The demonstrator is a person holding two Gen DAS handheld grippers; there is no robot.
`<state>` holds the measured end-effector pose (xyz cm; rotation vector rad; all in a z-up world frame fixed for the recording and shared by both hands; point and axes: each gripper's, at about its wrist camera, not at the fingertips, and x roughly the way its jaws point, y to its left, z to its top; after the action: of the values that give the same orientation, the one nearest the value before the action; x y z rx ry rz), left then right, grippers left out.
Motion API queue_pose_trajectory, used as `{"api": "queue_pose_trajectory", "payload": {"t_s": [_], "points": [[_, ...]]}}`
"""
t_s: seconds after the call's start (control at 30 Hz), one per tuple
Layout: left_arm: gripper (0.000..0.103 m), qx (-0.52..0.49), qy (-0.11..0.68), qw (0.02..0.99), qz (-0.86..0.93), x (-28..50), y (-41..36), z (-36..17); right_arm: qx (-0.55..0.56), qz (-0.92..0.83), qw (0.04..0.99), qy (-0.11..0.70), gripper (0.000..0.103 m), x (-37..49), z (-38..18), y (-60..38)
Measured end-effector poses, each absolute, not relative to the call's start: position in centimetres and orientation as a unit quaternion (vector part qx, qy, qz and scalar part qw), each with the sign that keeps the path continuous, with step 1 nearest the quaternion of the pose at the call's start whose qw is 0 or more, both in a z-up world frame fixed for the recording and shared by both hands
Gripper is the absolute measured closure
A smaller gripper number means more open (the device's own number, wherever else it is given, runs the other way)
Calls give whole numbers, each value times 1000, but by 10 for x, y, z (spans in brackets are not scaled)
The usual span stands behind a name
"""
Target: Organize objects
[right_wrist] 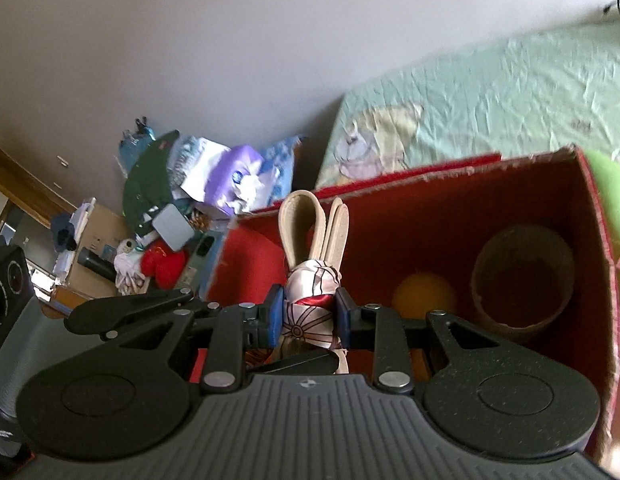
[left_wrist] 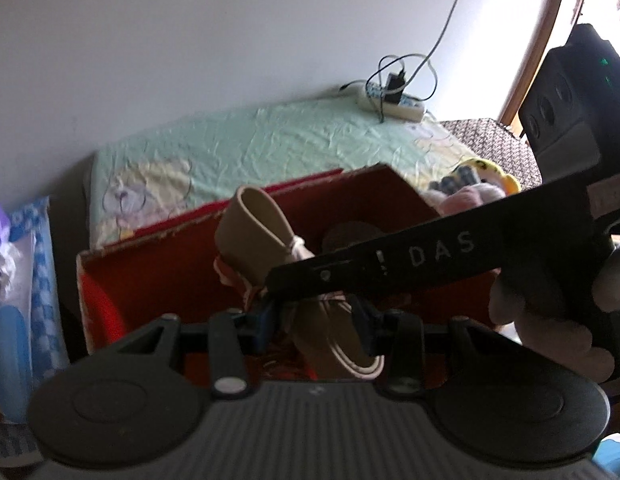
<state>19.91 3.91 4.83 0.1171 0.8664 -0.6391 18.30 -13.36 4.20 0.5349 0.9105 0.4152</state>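
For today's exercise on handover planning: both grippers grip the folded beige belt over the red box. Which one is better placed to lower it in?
Probably the right gripper. It clamps the scarf-wrapped middle of the belt, with open box floor visible ahead. The left gripper holds the belt's lower end, with the right one crossing its view.

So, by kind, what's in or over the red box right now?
Beige strap bundle, gripped over the red box: 1
Orange ball: 1
Brown cylindrical container: 1
Total: 3
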Motion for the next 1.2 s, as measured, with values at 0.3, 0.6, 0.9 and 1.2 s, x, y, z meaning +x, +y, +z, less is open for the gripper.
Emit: {"api": "queue_pose_trajectory", "payload": {"t_s": [0.3,0.6,0.9,1.2], "points": [[60,46,463,834,-297,226,38,16,258,182,815,486,74,207,14,-134],[56,77,507,814,-272,233,26,-8,239,164,796,531,75,218,-6,-127],[49,103,518,813,-247,236,19,-14,218,148,785,561,75,223,-13,-123],[47,118,525,811,-231,236,19,-19,224,118,778,575,74,223,-18,-130]]}}
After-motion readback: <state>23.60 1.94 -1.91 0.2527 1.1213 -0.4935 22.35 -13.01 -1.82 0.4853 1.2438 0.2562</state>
